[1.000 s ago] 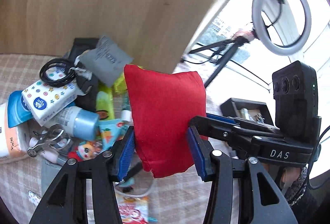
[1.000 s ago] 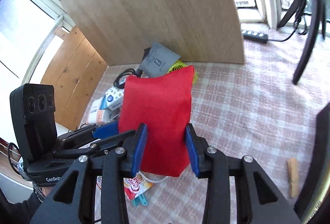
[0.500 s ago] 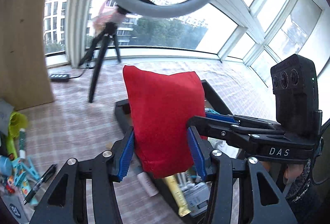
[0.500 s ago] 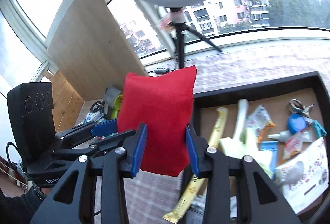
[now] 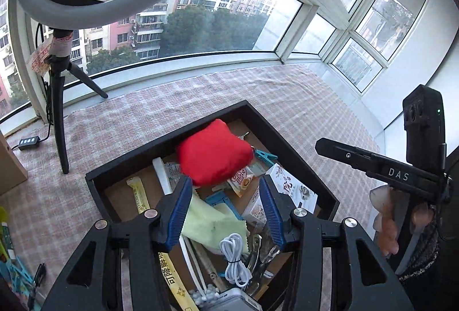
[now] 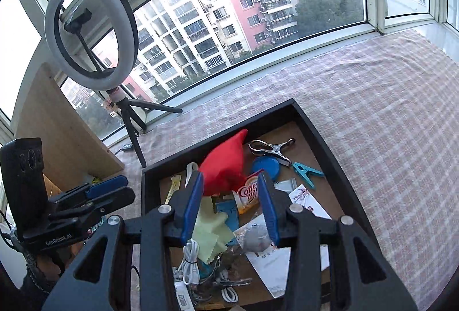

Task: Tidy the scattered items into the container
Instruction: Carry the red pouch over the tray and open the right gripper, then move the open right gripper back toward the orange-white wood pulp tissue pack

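Observation:
The red cloth bag [image 5: 213, 153] [image 6: 226, 167] lies in the black tray [image 5: 160, 142] [image 6: 218, 134], on top of other items, just past my fingertips. My left gripper [image 5: 225, 180] hangs above the tray, open, with no pad touching the bag. My right gripper [image 6: 229, 176] is beside it, also open and holding nothing. Each gripper shows in the other's view, the right gripper [image 5: 324, 146] at the right edge and the left gripper [image 6: 114, 187] at the left. The tray also holds a green cloth [image 5: 212, 222], a white cable [image 5: 235, 250], a sachet [image 6: 249, 193] and a metal clamp [image 6: 269, 149].
A ring light on a tripod [image 5: 58, 116] [image 6: 91, 33] stands left of the tray by the window. A wooden board [image 6: 57, 124] leans at the far left. Loose items [image 5: 11, 268] lie on the checked cloth at the lower left. A power strip [image 5: 28, 140] rests near the tripod.
Both grippers swung from the pile by the wooden board over to the tray. The red bag, held between the pads before, has left both grippers and now lies in the tray.

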